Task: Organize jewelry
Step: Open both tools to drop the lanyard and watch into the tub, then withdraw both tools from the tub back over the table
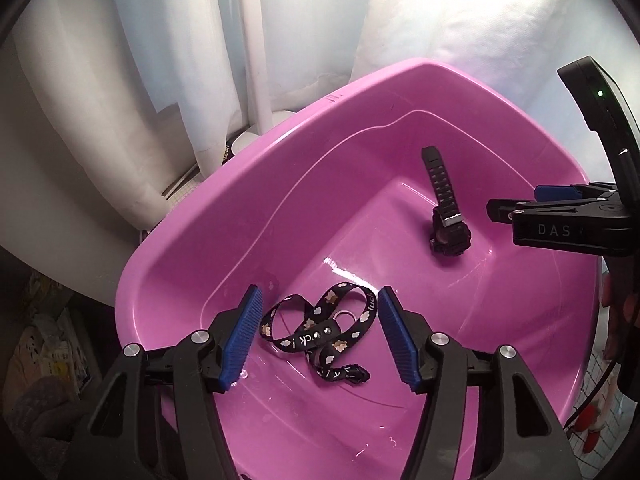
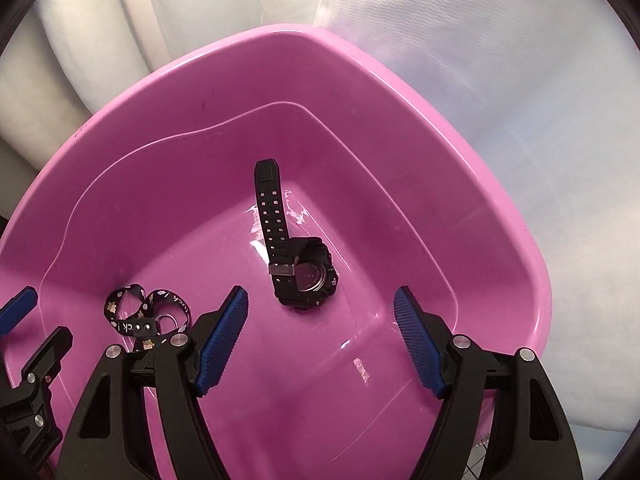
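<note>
We see a pink basin [image 1: 192,248] set among white cloth [image 2: 500,80]. On its floor lies a black patterned strap [image 1: 320,332], looped, with a small metal ring; the left gripper [image 1: 320,336] stands released around it, blue pads clear of it on both sides. A black wristwatch [image 2: 296,252] lies well apart, face down, band curling upward. Our right gripper [image 2: 320,332] hangs released above the basin floor, just short of the watch, holding nothing.

white curtain [image 1: 132,80], white pole [image 1: 256,40], white cloth [image 2: 500,80]
</note>
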Motion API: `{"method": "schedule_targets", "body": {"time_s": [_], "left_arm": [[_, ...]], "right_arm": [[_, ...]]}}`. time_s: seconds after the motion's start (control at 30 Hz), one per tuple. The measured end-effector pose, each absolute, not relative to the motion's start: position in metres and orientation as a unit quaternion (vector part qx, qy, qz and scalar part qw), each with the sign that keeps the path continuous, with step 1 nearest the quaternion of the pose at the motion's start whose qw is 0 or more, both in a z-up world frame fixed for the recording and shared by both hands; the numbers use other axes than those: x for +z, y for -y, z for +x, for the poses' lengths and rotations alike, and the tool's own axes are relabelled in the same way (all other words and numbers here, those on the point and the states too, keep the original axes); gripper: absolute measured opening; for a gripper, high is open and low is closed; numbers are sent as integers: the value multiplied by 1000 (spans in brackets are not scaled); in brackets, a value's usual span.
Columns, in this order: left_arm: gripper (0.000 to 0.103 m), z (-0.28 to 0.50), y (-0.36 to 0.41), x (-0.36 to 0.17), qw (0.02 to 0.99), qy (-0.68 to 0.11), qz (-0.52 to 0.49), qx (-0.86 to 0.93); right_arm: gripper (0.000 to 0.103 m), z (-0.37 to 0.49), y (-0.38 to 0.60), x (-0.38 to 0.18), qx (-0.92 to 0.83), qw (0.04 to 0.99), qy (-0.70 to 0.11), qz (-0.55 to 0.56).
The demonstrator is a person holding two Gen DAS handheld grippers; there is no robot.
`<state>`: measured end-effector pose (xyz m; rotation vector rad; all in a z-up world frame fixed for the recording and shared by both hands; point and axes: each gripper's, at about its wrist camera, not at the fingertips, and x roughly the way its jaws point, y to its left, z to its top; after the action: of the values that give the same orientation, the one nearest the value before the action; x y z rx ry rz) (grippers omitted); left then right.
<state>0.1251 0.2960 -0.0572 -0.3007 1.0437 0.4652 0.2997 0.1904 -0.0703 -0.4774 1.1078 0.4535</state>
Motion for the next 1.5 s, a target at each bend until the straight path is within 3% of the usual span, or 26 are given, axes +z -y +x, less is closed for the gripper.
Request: {"method": "schedule_targets", "body": {"time_s": [0.73, 1.5], "left_arm": [[68, 101, -287, -39, 842, -474, -136, 220], [74, 53, -237, -1, 877, -430, -99, 190]], "right_arm": [[72, 279, -171, -46, 215, 818, -495, -201], [72, 163, -91, 6, 218, 877, -414, -112]]}}
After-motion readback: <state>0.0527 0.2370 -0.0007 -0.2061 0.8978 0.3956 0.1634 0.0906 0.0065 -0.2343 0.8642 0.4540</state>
